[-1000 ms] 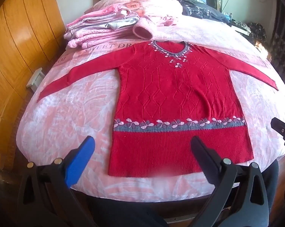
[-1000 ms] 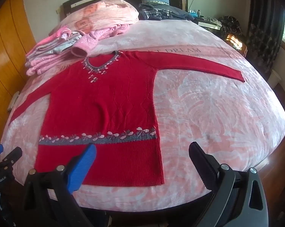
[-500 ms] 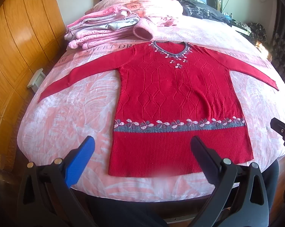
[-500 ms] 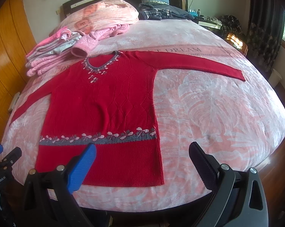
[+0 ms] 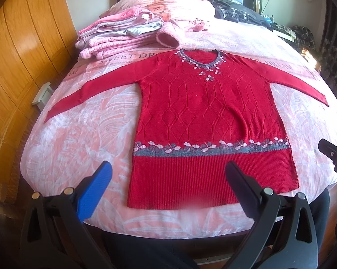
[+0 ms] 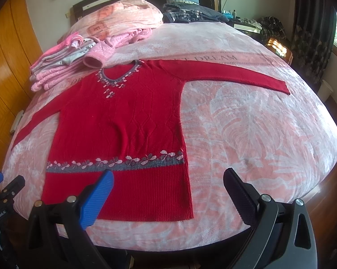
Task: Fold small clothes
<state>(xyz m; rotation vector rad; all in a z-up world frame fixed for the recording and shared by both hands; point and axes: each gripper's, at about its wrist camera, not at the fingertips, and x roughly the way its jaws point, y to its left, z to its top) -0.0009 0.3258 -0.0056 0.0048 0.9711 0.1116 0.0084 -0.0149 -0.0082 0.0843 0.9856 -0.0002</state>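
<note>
A red knitted sweater lies flat and face up on the bed, both sleeves spread out sideways, with a grey flowered band near its hem and a grey V-neck trim. My left gripper hangs open above the hem at the bed's near edge, holding nothing. My right gripper is open too, above the sweater's lower right corner and the bare cover beside it. Each gripper shows at the edge of the other's view.
A pile of folded pink and grey clothes sits at the far left of the bed, beside a rolled pink blanket. Dark clothes lie at the headboard. A wooden wardrobe stands left; the pink bedcover stretches to the right.
Both views have crept slightly lower and nearer the bed's edge. The sweater lies as before and both grippers stay open.
</note>
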